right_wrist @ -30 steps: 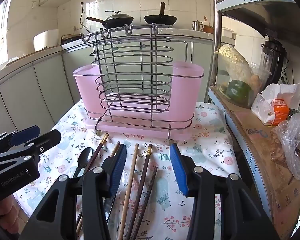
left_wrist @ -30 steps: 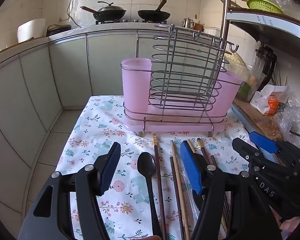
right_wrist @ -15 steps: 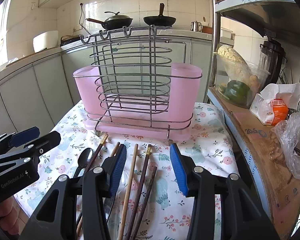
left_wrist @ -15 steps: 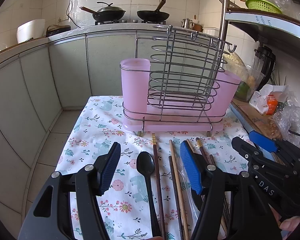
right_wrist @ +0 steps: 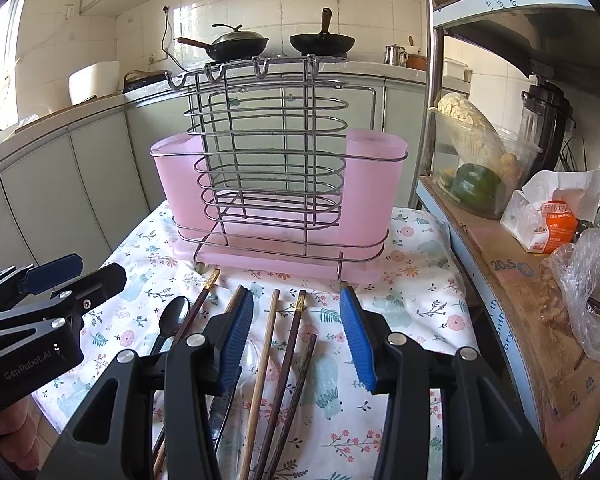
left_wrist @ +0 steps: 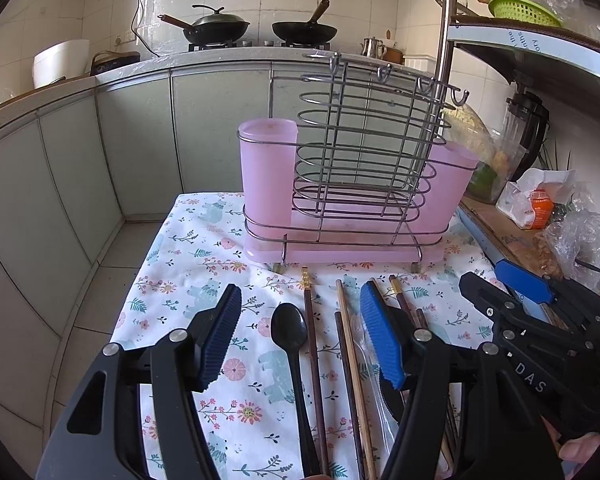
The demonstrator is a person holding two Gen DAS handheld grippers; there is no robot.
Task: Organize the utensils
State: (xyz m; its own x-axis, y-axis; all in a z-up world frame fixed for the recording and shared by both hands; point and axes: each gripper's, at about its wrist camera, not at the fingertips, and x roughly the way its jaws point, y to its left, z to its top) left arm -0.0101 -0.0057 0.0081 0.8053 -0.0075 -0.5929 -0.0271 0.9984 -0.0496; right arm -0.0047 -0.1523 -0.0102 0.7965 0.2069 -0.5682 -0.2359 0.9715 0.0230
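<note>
- Our left gripper is spread wide and grips nothing, above the black spoon and chopsticks.
- Our right gripper is also wide apart over the chopsticks.
- The utensils lie on the floral cloth before the pink wire-framed holder.
- Their near ends are cut off; a clear utensil beside the chopsticks is hard to identify.

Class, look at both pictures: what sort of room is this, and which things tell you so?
Almost certainly a home kitchen: two woks on a stove, a wire-and-pink utensil rack, and chopsticks with a black spoon on the floral tablecloth.
</note>
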